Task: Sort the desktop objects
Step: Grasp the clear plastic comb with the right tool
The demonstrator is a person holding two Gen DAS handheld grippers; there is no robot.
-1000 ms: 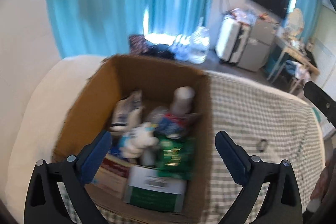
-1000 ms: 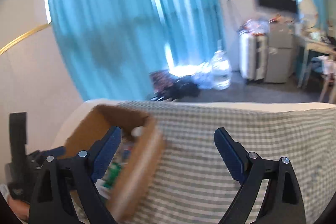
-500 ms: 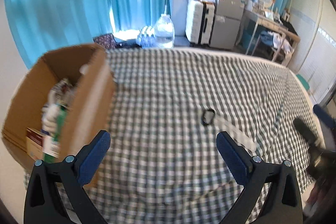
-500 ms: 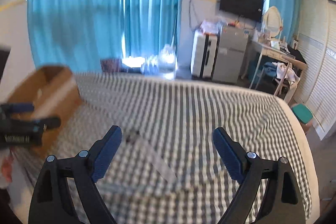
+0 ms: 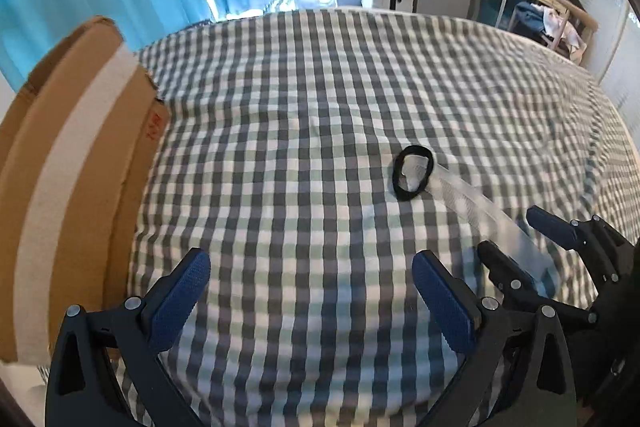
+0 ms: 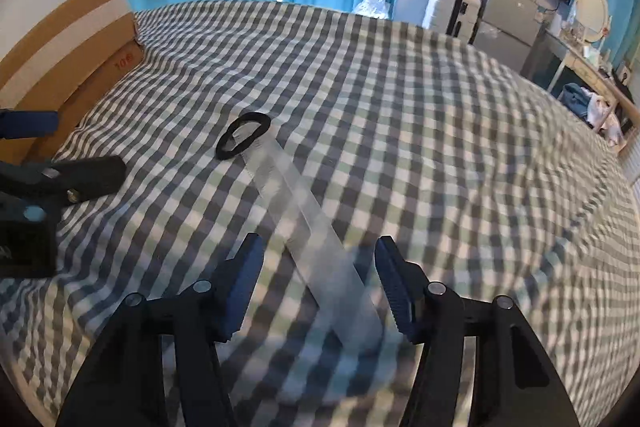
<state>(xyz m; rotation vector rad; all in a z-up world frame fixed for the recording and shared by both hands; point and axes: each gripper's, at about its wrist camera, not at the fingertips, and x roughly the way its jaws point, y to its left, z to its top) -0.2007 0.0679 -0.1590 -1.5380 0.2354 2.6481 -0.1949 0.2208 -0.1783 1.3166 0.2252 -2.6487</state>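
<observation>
Closing right gripper (image 6: 318,273) apparently straddling ruler (image 6: 308,223)

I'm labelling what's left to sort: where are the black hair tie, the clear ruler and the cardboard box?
black hair tie (image 6: 242,135), right wrist view, on the band's near edge.
clear ruler (image 6: 298,211), right wrist view, on the middle of the strip.
cardboard box (image 5: 72,163), left wrist view, on its outer side wall.
</observation>
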